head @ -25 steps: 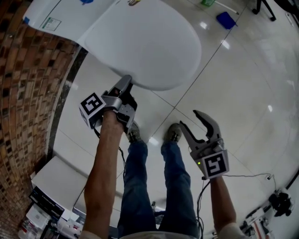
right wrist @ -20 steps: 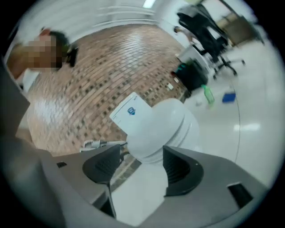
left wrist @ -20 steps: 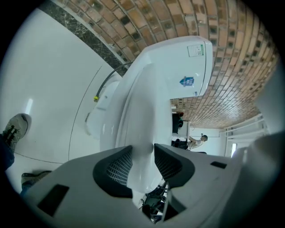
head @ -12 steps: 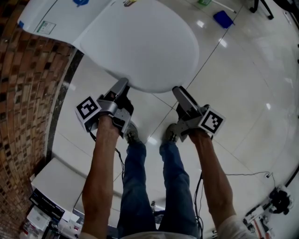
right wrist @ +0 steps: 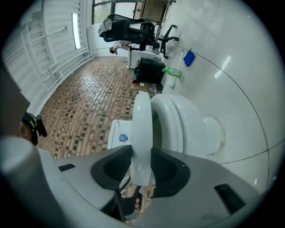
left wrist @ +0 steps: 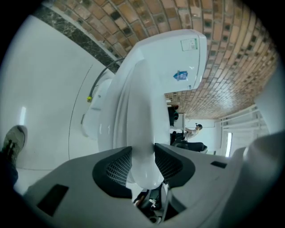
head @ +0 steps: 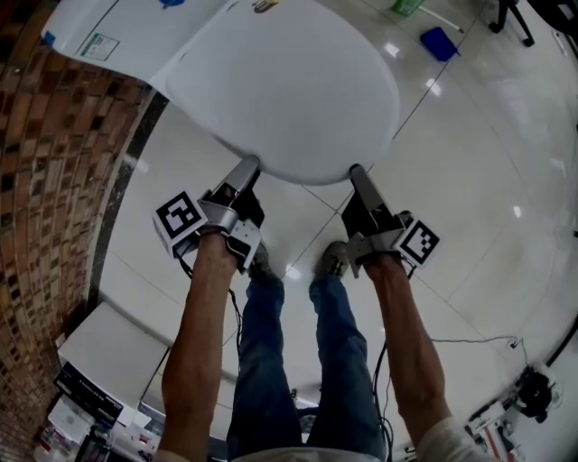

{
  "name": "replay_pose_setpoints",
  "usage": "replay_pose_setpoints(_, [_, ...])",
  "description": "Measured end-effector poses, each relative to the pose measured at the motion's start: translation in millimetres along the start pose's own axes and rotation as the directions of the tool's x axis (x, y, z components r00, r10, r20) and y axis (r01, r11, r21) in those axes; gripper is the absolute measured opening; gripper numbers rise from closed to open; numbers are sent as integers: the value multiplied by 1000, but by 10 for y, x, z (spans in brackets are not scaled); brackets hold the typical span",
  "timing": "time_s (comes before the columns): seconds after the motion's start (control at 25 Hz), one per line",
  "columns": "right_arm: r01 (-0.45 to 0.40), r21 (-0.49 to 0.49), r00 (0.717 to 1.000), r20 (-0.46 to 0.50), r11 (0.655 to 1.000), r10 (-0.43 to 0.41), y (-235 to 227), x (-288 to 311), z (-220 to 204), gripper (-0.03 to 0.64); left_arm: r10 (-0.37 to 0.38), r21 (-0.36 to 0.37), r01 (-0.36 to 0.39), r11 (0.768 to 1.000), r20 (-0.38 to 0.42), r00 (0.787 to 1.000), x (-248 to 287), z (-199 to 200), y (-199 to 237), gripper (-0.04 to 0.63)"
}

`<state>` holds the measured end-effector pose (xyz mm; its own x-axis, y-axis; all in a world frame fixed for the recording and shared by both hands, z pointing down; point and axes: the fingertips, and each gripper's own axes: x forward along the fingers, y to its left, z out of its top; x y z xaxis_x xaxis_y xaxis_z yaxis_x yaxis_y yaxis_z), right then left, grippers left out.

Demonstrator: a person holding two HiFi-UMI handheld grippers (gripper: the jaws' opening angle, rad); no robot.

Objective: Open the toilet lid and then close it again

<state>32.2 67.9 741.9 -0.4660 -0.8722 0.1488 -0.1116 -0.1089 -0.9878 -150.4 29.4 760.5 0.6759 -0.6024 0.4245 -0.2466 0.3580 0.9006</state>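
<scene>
The white toilet lid [head: 289, 81] fills the top of the head view, with the tank [head: 117, 36] behind it. My left gripper [head: 248, 167] is shut on the lid's front rim at the left; in the left gripper view the rim [left wrist: 140, 111] is pinched between both pads. My right gripper [head: 357, 171] is at the front rim on the right, and its jaws are closing with the rim [right wrist: 142, 129] between them, both pads touching it. In the right gripper view a narrow gap shows between the lid and the seat [right wrist: 178, 124].
A brick wall [head: 45, 180] runs along the left. The person's legs and shoes [head: 334, 257] stand just below the bowl on glossy white tiles. A blue item [head: 440, 42] and a green bottle [head: 406, 5] lie on the floor at the far right. Boxes [head: 90, 397] sit at the lower left.
The right gripper rolled over and came in from the lower right to the lid's front rim, and its jaws now clasp it. The left gripper kept its hold in place.
</scene>
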Motion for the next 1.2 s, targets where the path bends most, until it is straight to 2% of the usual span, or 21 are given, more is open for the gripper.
replay_pose_setpoints(0.08, [-11,-26,1000,5,1000,11,172,1,-10,124,-58,76,60,995,-26,998,-46,-12,-131,158])
replay_pose_setpoints(0.2, [-53,-82,999,-8,995,53,655,15,-27,106,-154,186,159,970,-40,987,-219,-59,-455,160])
replay_pose_setpoints(0.24, [-72,-107,997,-20,992,70,869,45,-34,97,-147,238,150,960,-30,989,-331,-59,-529,161])
replay_pose_setpoints(0.28, [-89,-135,996,-36,987,85,1100,89,-46,88,-116,321,114,940,-13,993,-479,-39,-581,167])
replay_pose_setpoints(0.32, [-106,-164,994,-55,981,99,1345,146,-63,77,-85,432,74,899,5,996,-647,-12,-657,167])
replay_pose_setpoints(0.36, [-122,-194,991,-74,973,110,1603,220,-86,66,-76,544,57,837,12,997,-811,-4,-798,167])
replay_pose_setpoints(0.44, [-152,-265,985,-115,952,126,2154,455,-141,49,-107,715,81,695,-8,994,-1103,-44,-1207,167])
replay_pose_setpoints(0.52, [-189,-337,977,-161,922,142,2706,852,-181,34,-133,823,90,560,-17,991,-1361,-16,-1607,167])
replay_pose_setpoints(0.56, [-207,-362,972,-182,909,149,2955,1090,-201,28,-143,857,82,509,-10,990,-1486,38,-1787,167])
replay_pose_setpoints(0.6, [-219,-379,968,-199,899,152,3174,1329,-229,23,-152,881,71,468,1,988,-1616,107,-1946,167])
replay_pose_setpoints(0.68, [-225,-405,965,-222,886,143,3511,1782,-306,17,-167,913,44,407,27,986,-1884,285,-2192,168])
replay_pose_setpoints(0.72, [-221,-417,964,-229,881,134,3637,1996,-346,15,-174,921,31,388,40,984,-2012,384,-2285,167])
replay_pose_setpoints(0.8, [-207,-433,966,-231,877,114,3826,2388,-424,14,-185,927,10,374,64,981,-2256,584,-2417,168])
replay_pose_setpoints(1.0, [-157,-477,970,-238,865,45,4070,3232,-567,14,-211,920,-31,391,122,970,-2716,988,-2527,167])
replay_pose_setpoints(1.12, [-116,-515,972,-235,849,-10,4107,3613,-628,15,-201,924,-52,379,138,970,-2895,1146,-2505,168])
replay_pose_setpoints(1.2, [-96,-526,971,-237,845,-37,4108,3798,-673,17,-204,918,-65,391,155,967,-2996,1237,-2495,169])
